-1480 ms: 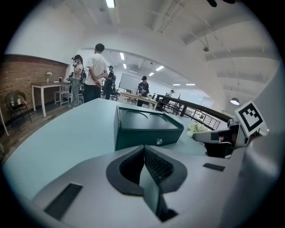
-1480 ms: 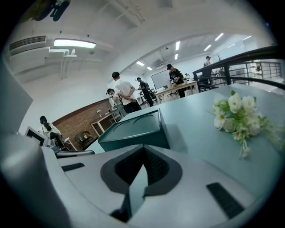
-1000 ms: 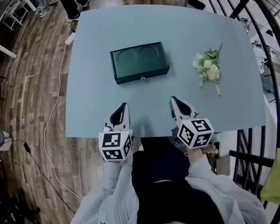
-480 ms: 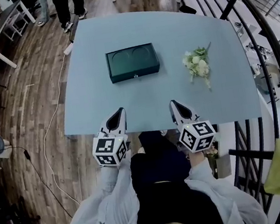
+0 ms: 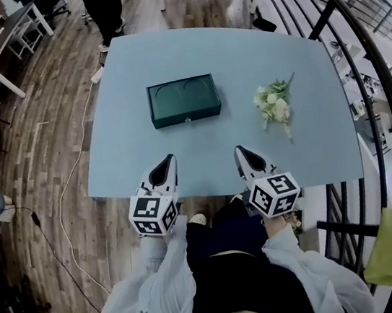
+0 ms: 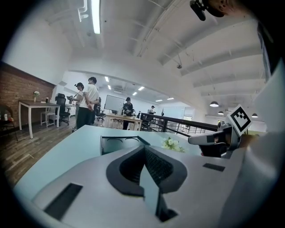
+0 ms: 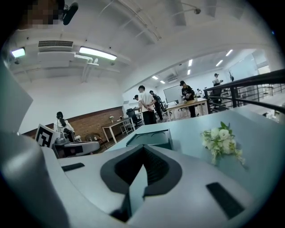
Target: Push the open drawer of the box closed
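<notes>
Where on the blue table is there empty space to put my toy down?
The table is bare left of the green box, behind it to the far edge, and between it and the flowers. The far right corner is free too. Most crowded: the near edge, where the left tool and right tool point in.

Head view overhead, steeply downward; both gripper views low at table (image 5: pixel 166 54) edge, box (image 5: pixel 183 101) in common.
</notes>
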Motion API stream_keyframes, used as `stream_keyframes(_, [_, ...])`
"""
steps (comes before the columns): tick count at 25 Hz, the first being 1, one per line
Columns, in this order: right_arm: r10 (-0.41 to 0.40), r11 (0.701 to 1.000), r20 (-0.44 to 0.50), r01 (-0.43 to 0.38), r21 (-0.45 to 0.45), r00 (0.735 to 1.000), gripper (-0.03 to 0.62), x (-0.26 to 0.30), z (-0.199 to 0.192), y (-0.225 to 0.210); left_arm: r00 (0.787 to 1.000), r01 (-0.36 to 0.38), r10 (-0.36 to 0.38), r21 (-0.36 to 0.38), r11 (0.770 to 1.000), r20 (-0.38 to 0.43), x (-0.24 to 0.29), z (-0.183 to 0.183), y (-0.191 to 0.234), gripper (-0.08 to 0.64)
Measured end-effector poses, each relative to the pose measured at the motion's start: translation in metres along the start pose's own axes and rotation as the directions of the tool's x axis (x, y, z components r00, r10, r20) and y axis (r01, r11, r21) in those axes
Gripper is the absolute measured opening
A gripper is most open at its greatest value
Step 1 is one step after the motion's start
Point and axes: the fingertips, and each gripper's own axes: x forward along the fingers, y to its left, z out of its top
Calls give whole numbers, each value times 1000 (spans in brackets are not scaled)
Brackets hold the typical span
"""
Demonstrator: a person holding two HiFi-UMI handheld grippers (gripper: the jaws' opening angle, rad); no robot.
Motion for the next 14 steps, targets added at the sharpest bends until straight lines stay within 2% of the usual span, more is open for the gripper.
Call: stream_keyframes(14, [0,1000,-11,0,29,1000,6,-3,-14,9,1000,-9,9,-8,1000,-22,-10,-12,7,15])
